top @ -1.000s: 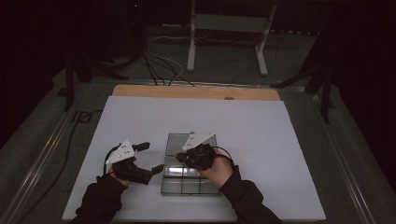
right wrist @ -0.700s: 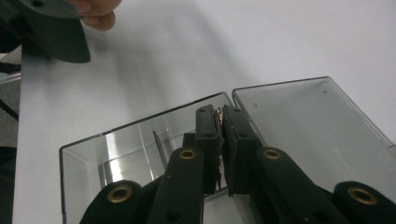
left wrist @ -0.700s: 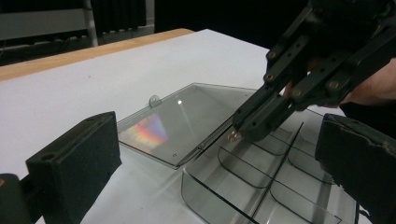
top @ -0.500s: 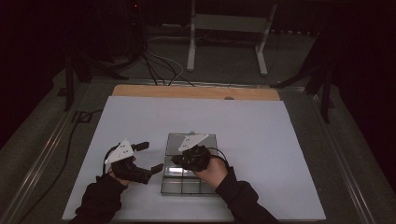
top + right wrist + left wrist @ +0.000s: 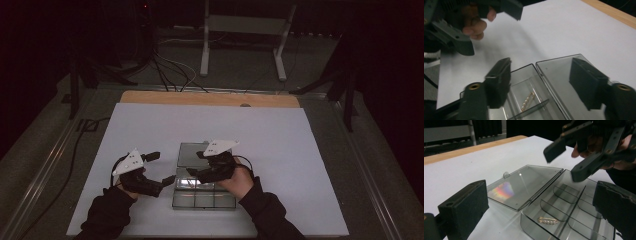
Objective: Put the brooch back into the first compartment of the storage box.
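A clear smoky plastic compartment box [image 5: 204, 196] lies open on the white table, its lid [image 5: 192, 153] folded flat on the far side. A small gold pin with pearls [image 5: 548, 220] lies in one compartment [image 5: 527, 101]. My right gripper [image 5: 196, 164] hovers just above the box, and its jaws have just been opening. They stand apart with nothing between them [image 5: 542, 75], and the pin lies below them. My left gripper [image 5: 162, 167] is open beside the box's left edge, its jaws [image 5: 540, 192] framing the box. The right gripper [image 5: 569, 161] hangs over the box's far part.
The white table top [image 5: 150, 125] has a wooden strip [image 5: 210, 98] along its far edge. Beyond it, on a dark floor, are cables [image 5: 170, 70] and a metal stand [image 5: 245, 30]. A cable [image 5: 75, 150] trails off the table's left side.
The right gripper's jaws, together before, now stand spread above the box. The right hand has shifted slightly. The left gripper has kept still.
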The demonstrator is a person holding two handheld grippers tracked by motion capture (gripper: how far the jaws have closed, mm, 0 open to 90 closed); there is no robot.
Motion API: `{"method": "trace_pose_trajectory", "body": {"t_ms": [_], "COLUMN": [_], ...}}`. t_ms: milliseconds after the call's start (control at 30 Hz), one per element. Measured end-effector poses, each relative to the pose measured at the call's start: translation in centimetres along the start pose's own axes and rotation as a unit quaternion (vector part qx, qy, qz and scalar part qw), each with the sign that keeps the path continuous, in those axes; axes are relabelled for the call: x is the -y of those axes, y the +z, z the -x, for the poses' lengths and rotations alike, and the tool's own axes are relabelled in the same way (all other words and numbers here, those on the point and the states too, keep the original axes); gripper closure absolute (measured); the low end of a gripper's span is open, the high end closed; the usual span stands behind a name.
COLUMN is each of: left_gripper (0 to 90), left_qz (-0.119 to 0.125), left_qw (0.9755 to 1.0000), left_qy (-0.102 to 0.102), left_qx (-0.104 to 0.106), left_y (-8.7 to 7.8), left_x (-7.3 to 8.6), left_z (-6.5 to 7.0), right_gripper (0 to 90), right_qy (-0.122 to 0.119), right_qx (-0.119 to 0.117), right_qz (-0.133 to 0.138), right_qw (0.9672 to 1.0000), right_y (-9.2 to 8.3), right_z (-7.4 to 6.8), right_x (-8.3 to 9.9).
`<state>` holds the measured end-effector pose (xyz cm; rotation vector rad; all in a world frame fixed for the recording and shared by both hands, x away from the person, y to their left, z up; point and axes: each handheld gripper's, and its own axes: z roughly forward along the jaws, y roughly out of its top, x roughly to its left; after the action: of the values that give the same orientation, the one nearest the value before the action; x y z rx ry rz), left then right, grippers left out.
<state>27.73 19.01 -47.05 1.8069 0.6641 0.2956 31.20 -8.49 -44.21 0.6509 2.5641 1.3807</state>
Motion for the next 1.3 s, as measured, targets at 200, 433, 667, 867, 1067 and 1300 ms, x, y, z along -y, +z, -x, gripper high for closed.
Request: {"method": "trace_pose_trajectory", "body": {"t_ms": [200, 433, 667, 867, 1067, 1300], "left_gripper": [1.0, 1.0, 1.0, 1.0, 1.0, 1.0], "left_qz": [-0.002, -0.008, -0.016, -0.024, -0.027, -0.033], "left_qw": [1.0000, 0.9998, 0.9996, 0.9993, 0.9994, 0.9987], "left_qy": [0.002, 0.003, -0.020, -0.028, -0.022, -0.037], "left_qx": [0.005, 0.016, 0.013, 0.000, -0.001, -0.005], "left_y": [0.3, 0.7, 1.3, 2.0, 2.7, 3.1], "left_x": [-0.3, -0.9, -1.5, -1.9, -2.4, -2.8], "left_z": [0.2, 0.2, -0.2, -0.8, -1.0, -1.9], "right_gripper": [18.2, 14.6, 9.1, 2.1, 3.2, 8.6], "right_qy": [0.017, 0.028, 0.042, 0.055, 0.064, 0.066], "right_qx": [0.010, 0.018, 0.038, 0.048, 0.056, 0.095], "right_qz": [0.019, 0.029, 0.032, 0.044, 0.064, 0.108], "right_qw": [0.9996, 0.9990, 0.9979, 0.9964, 0.9943, 0.9874], "right_y": [-1.8, -3.9, -5.8, -7.6, -9.4, -11.4], "right_z": [0.9, 2.0, 2.9, 3.6, 4.1, 4.1], "right_x": [0.6, 1.4, 2.6, 4.0, 5.6, 7.0]}}
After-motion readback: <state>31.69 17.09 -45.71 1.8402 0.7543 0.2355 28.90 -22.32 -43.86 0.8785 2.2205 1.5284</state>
